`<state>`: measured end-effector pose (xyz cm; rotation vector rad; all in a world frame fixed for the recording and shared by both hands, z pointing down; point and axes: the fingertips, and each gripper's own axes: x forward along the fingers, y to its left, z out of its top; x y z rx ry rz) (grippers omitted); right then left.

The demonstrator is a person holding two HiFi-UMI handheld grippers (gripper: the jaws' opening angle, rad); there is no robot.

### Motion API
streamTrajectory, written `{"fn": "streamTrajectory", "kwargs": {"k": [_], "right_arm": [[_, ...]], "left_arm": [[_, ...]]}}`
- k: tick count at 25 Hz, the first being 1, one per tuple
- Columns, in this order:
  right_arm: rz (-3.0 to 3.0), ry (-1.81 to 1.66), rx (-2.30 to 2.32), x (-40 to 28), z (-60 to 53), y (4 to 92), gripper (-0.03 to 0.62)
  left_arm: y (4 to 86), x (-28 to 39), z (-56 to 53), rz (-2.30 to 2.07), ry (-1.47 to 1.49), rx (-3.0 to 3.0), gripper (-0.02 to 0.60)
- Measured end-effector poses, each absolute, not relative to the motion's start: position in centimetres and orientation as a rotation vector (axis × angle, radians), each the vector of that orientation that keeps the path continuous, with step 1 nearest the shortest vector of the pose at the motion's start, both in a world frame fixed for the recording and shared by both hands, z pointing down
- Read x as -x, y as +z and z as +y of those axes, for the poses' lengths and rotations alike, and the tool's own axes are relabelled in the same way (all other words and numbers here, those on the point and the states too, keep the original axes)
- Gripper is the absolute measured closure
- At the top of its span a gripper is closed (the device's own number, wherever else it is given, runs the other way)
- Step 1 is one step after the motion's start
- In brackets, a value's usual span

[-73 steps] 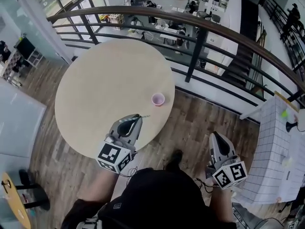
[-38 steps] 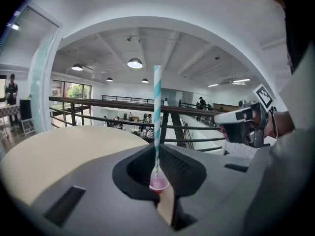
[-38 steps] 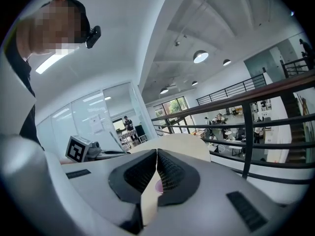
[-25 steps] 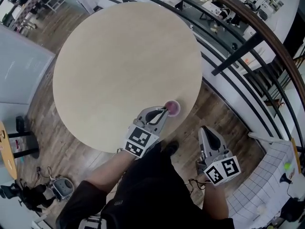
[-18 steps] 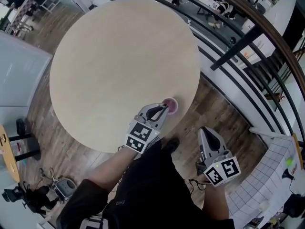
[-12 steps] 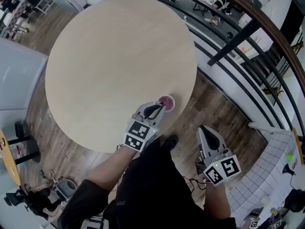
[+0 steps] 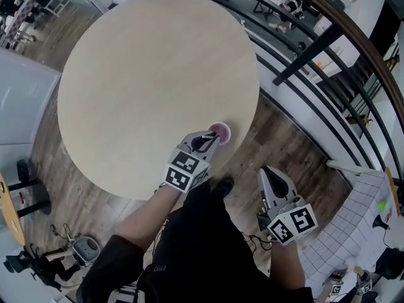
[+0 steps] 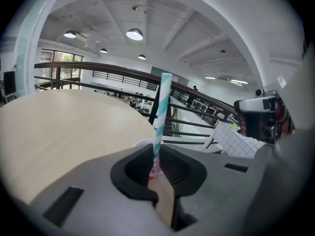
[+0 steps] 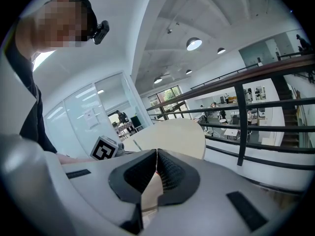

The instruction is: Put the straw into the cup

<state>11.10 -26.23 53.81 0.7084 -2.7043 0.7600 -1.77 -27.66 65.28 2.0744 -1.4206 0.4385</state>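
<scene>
- Table (image 7: pixel 145 74): big, round, pale wood top. The only thing I can spot on it is one cup, sitting close to the near edge right in front of the person.
- Left claw (image 7: pixel 210 139): grey two-jaw thing with the marker cube on it. It reaches in over the table edge so its tips sit right at the cup. The jaws are pinched tight on the straw, which stands up between them in the left gripper view. So the pick-up and carry-over part looks done to me.
- Right claw (image 7: pixel 270 175): same grey kind, hanging off to the side over the wooden floor, well apart from the cup. Its jaws are pressed together with nothing in them, so it's not doing any of the work here.
- Small pink cup (image 7: pixel 221 132): upright, mouth facing up. In the left gripper view its rim pokes out just behind the jaws.
- Teal-and-white striped paper straw (image 8: pixel 162 107): close to upright, its lower end running down between the jaws toward the cup. I honestly can't tell if the tip is already inside the rim or just above it. My guess is it's nearly there. What's left is sinking it until it rests in the cup, letting go, and backing off without knocking that light little cup over.
</scene>
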Motion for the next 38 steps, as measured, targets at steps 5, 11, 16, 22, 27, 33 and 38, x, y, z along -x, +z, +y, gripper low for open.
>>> {"fn": "streamTrajectory", "kwargs": {"k": [5, 11, 16, 22, 27, 33, 38], "right_arm": [[-2.712, 0.747, -0.710, -10.9, -25.7, 53.1, 0.572], [-2.723, 0.731, -0.718, -10.9, -25.2, 52.1, 0.572], [-2.729, 0.721, -0.703, -10.0, -24.7, 51.3, 0.572], [-2.750, 0.688, -0.684, -9.3, -24.1, 49.4, 0.572], [-2.769, 0.667, -0.677, -8.5, -24.1, 48.2, 0.572], [-2.818, 0.610, -0.675, -7.9, -23.8, 45.5, 0.572], [-2.853, 0.565, -0.716, -9.2, -23.8, 43.6, 0.572]], "left_arm": [[65.5, 1.8, -27.4, -1.413, 0.462, -2.069, 0.536], [65.2, 2.2, -27.1, -1.444, 0.506, -2.061, 0.432], [65.5, 3.1, -26.4, -1.415, 0.523, -2.037, 0.370], [64.9, 5.2, -25.2, -1.483, 0.543, -1.978, 0.339], [62.6, 6.6, -24.0, -1.531, 0.492, -1.991, 0.339], [57.3, 7.3, -22.4, -1.598, 0.398, -2.067, 0.339], [52.3, 6.3, -21.5, -1.631, 0.324, -2.168, 0.352]]}}
